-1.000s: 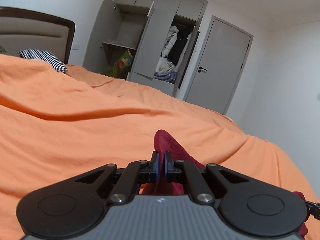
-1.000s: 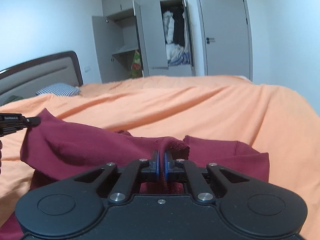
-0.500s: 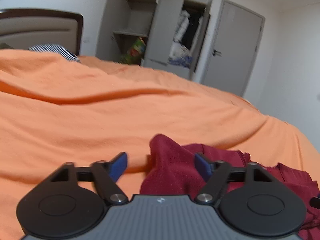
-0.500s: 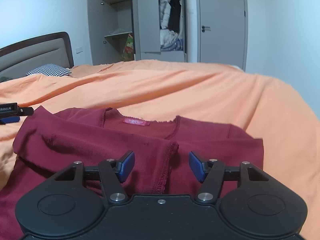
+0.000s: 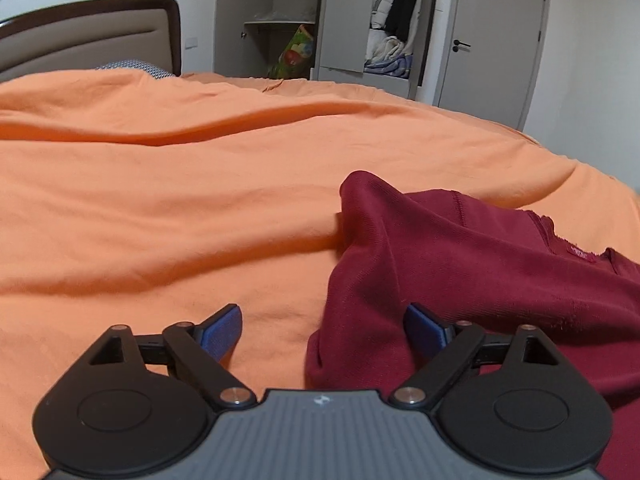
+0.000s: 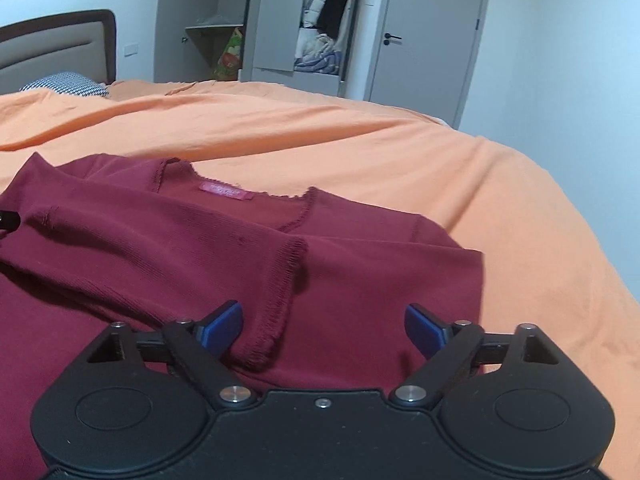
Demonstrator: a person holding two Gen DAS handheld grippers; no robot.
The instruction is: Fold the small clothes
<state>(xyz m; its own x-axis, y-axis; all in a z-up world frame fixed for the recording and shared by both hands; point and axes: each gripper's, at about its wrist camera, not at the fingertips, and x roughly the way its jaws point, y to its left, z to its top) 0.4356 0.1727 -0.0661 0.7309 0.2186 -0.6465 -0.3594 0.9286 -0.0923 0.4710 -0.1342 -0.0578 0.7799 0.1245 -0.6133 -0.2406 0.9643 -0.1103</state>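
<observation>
Both grippers have let go. A second ago each was pinched onto maroon cloth; half a second ago the fingers had started apart; now both stand wide with nothing between them.

Left gripper (image 5: 322,330): blue fingers (image 5: 222,330) spread wide, low in the frame. One sits over bare orange bed cover (image 5: 168,208), the other against the left edge of the maroon top (image 5: 460,264). The shoulder fold stands up in a soft peak at centre frame and has not fully settled.

Right gripper (image 6: 323,330): fingers (image 6: 424,330) equally wide, hovering over the top (image 6: 360,288). A sleeve (image 6: 168,248) now lies folded across the body from the left of the frame, its frayed cuff ending just ahead of the gripper. Pink neck label (image 6: 226,191) shows at upper centre, neckline facing away.

Garment lies on the bed, lower half of both views. A black tip at the far left edge of the right view is probably the left gripper.

Reading: one sleeve fold is placed and released. The opposite sleeve, at the right of the right view, appears still out flat, so it is likely next, then the body fold. The raised peak on the left side may want smoothing first.

Background: open wardrobe (image 6: 320,24), closed door (image 6: 432,36), headboard (image 5: 88,36).
</observation>
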